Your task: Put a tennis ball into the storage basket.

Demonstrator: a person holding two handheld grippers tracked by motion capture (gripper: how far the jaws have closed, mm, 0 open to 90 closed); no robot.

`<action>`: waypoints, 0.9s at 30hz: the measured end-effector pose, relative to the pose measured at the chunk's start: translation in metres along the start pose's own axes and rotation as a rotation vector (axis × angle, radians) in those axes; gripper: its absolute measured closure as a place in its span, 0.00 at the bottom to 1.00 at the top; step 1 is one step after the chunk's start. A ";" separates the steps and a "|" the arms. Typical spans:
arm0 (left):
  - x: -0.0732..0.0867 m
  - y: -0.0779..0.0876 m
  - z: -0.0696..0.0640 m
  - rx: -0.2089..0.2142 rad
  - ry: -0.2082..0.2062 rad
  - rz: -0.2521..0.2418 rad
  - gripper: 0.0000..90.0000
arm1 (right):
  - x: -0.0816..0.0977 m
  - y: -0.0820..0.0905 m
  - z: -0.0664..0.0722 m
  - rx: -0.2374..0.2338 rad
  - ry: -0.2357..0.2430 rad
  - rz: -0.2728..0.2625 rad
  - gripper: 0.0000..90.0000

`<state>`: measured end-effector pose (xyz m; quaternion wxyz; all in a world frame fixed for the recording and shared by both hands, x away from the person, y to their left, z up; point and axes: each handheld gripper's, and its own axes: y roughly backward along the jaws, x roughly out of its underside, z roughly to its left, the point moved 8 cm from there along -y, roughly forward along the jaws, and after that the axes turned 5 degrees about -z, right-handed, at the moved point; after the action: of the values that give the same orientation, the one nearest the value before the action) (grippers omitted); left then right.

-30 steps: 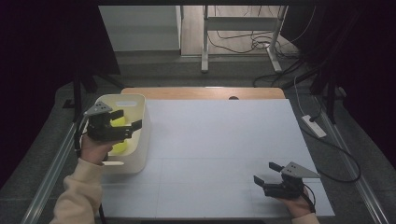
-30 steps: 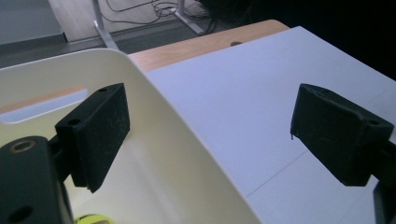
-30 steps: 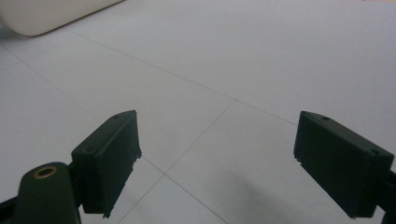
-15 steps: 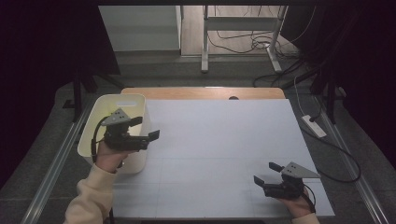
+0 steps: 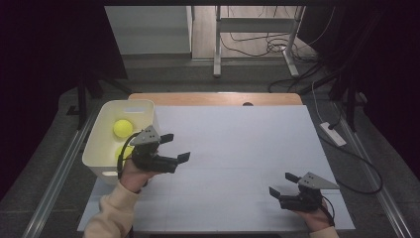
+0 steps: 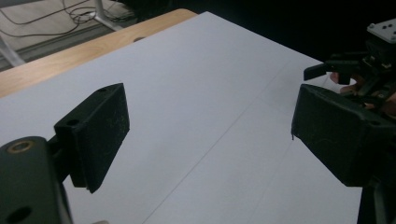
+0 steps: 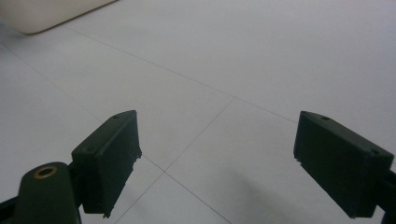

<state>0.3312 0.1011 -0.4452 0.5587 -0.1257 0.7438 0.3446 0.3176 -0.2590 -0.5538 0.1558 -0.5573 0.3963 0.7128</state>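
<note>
left tool (image 5: pixel 177 148) hangs over the white surface (image 5: pixel 237 148), just to the right of the white bin (image 5: pixel 101 148), its jaws standing apart with nothing between them; the left gripper view shows its two black pads (image 6: pixel 95 135) spread wide over bare white sheet, thin seam lines running under them; the hand (image 5: pixel 131 173) that bears it comes up from a cream sleeve (image 5: pixel 111 213) at the bottom left of the high view; inside the bin lies a yellow-green ball (image 5: pixel 122 128) against the far wall, and a second yellow-green ball (image 5: pixel 123 152) sits nearer, partly hidden behind the tool's body; both balls are well clear of the jaws; right tool (image 5: pixel 282 184) rests low near the surface's near right corner, jaws likewise open and empty, pointing left; in the right gripper view its pads (image 7: pixel 109 158) frame plain surface, with a corner of the bin (image 7: pixel 42 14) at the top left; a strip of wood edge (image 5: pixel 213 98) shows along the far side.
</note>
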 end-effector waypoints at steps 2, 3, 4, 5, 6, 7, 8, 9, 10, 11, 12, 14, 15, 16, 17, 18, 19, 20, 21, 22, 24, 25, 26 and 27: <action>0.002 -0.005 -0.006 0.020 -0.007 0.003 0.13 | 0.000 0.000 0.001 -0.002 0.001 0.002 0.16; 0.003 -0.007 -0.008 0.026 -0.014 0.007 0.13 | 0.000 0.000 0.001 -0.002 0.001 0.002 0.16; 0.004 -0.008 -0.010 0.034 -0.018 0.009 0.13 | 0.000 0.000 0.001 -0.002 0.001 0.002 0.16; 0.005 -0.010 -0.012 0.040 -0.025 0.013 0.13 | 0.000 0.000 0.001 -0.002 0.000 0.003 0.16; 0.005 -0.010 -0.012 0.040 -0.025 0.013 0.13 | 0.000 0.000 0.001 -0.002 0.000 0.003 0.16; 0.006 -0.012 -0.015 0.049 -0.034 0.016 0.13 | 0.000 -0.001 0.000 -0.001 -0.001 0.003 0.16; 0.007 -0.013 -0.016 0.054 -0.035 0.016 0.13 | 0.000 -0.001 0.000 -0.001 -0.001 0.003 0.16; 0.007 -0.014 -0.018 0.059 -0.034 0.016 0.13 | 0.000 -0.001 0.000 -0.002 0.002 0.002 0.16; 0.008 -0.015 -0.019 0.063 -0.035 0.016 0.13 | 0.000 -0.001 0.000 -0.002 0.002 0.002 0.16; 0.009 -0.016 -0.021 0.069 -0.037 0.017 0.13 | 0.000 -0.001 0.000 -0.002 0.002 0.002 0.16; 0.010 -0.017 -0.023 0.076 -0.037 0.015 0.13 | 0.000 -0.001 0.000 -0.003 0.001 0.002 0.16; 0.012 -0.018 -0.026 0.083 -0.036 0.010 0.13 | 0.000 0.000 0.000 -0.002 -0.001 0.001 0.16; 0.013 -0.019 -0.027 0.087 -0.036 0.011 0.13 | 0.000 0.000 0.000 -0.001 -0.002 0.001 0.16; 0.014 -0.019 -0.029 0.091 -0.040 0.011 0.13 | 0.000 0.000 0.000 -0.001 -0.005 0.002 0.16; 0.016 -0.020 -0.030 0.096 -0.045 0.011 0.13 | 0.000 0.000 0.000 -0.001 -0.005 0.000 0.16; 0.018 -0.020 -0.030 0.100 -0.052 0.016 0.13 | 0.000 0.001 0.000 0.000 -0.006 0.001 0.16; 0.019 -0.020 -0.031 0.103 -0.054 0.016 0.13 | 0.000 0.000 0.000 0.000 -0.005 0.002 0.16; 0.021 -0.021 -0.033 0.107 -0.053 0.015 0.13 | 0.000 0.000 0.001 -0.001 -0.006 0.001 0.16; 0.023 -0.021 -0.034 0.111 -0.054 0.016 0.14 | 0.000 0.000 0.001 -0.001 -0.005 0.001 0.16; 0.026 -0.022 -0.036 0.114 -0.061 0.020 0.14 | 0.000 0.000 0.001 -0.001 -0.005 0.000 0.16; 0.033 -0.023 -0.039 0.125 -0.073 0.030 0.14 | 0.000 0.000 0.001 0.000 -0.006 0.001 0.16; 0.037 -0.024 -0.041 0.127 -0.080 0.037 0.14 | 0.000 0.000 0.000 0.000 -0.006 0.002 0.16; 0.040 -0.024 -0.041 0.128 -0.081 0.038 0.14 | 0.000 0.000 0.000 0.001 -0.007 0.001 0.16; 0.044 -0.024 -0.042 0.129 -0.084 0.042 0.14 | 0.000 0.000 0.000 0.001 -0.007 0.001 0.16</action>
<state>0.2988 0.0645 -0.4886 0.5888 -0.0592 0.7430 0.3126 0.3171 -0.2591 -0.5538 0.1569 -0.5545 0.3963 0.7147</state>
